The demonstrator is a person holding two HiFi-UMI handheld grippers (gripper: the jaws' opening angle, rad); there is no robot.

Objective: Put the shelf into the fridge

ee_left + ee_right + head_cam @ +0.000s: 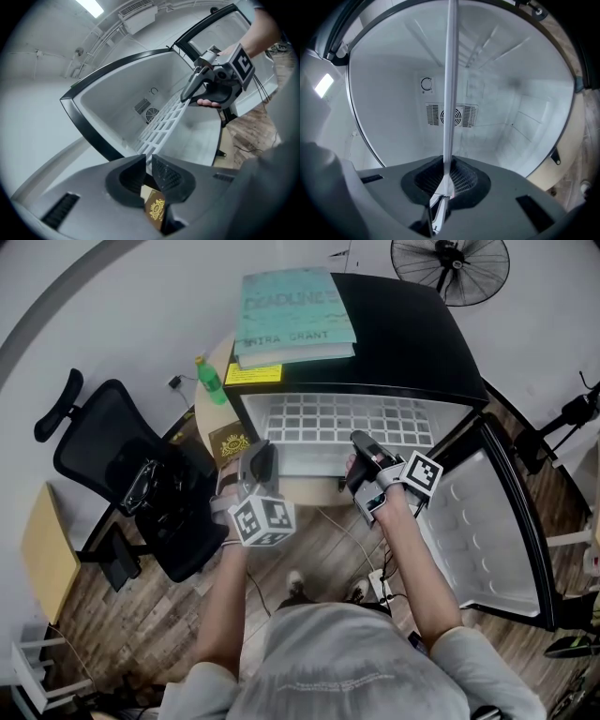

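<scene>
The white grid shelf (pixel 347 423) lies level, partly inside the open fridge (pixel 412 343), with its front edge sticking out toward me. My left gripper (pixel 261 451) is at the shelf's front left corner. In the left gripper view its jaws (pixel 147 164) stand almost together, pinching the edge of the shelf (pixel 164 122). My right gripper (pixel 359 442) is shut on the front edge further right, and it also shows in the left gripper view (pixel 187 98). From the right gripper view (pixel 445 180) the shelf (pixel 451 93) appears edge-on as a thin white line running into the white fridge cavity (pixel 393 117).
The fridge door (pixel 487 521) hangs open to the right. Books (pixel 292 315) lie on the fridge top, and a green bottle (pixel 211 381) stands at its left. A brown box with a gold emblem (pixel 230 442) sits below my left gripper. A black office chair (pixel 141 484) is on the left.
</scene>
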